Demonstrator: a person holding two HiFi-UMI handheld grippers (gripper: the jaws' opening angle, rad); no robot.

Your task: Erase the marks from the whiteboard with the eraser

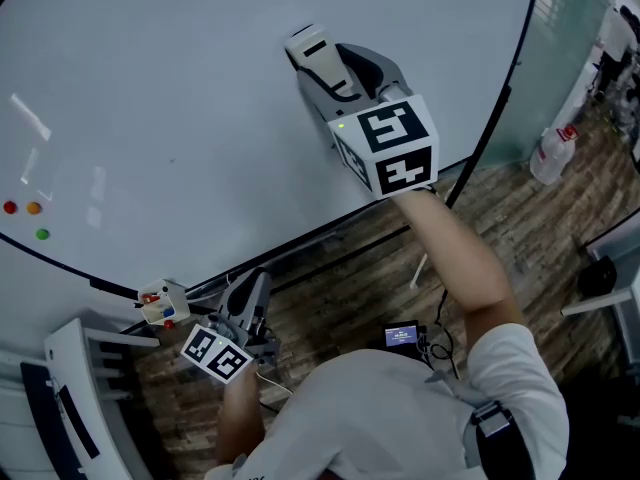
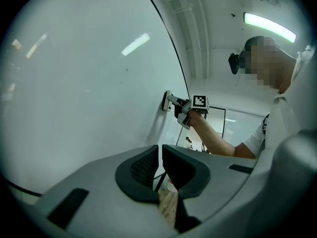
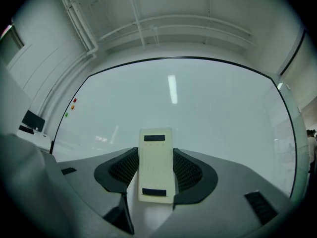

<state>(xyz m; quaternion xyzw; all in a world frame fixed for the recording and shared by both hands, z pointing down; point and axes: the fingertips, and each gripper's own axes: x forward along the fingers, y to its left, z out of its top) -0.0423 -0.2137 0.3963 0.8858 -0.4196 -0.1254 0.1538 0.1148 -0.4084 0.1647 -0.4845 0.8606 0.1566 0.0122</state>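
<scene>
Right forearm (image 1: 455,258) outstretched — tool (image 1: 325,65) with eraser (image 1: 308,43) against whiteboard (image 1: 200,98)

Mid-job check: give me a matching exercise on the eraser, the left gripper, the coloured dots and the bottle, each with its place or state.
Things:
1. eraser
2. left gripper
3. coloured dots
4. bottle

Places or states:
A. on the floor, right of the whiteboard
B. jaws together, nothing between them, off the board
C. clamped in the right gripper, against the board
D. on the board near its left edge

Pairs: 1-C, 2-B, 3-D, 4-A
</scene>
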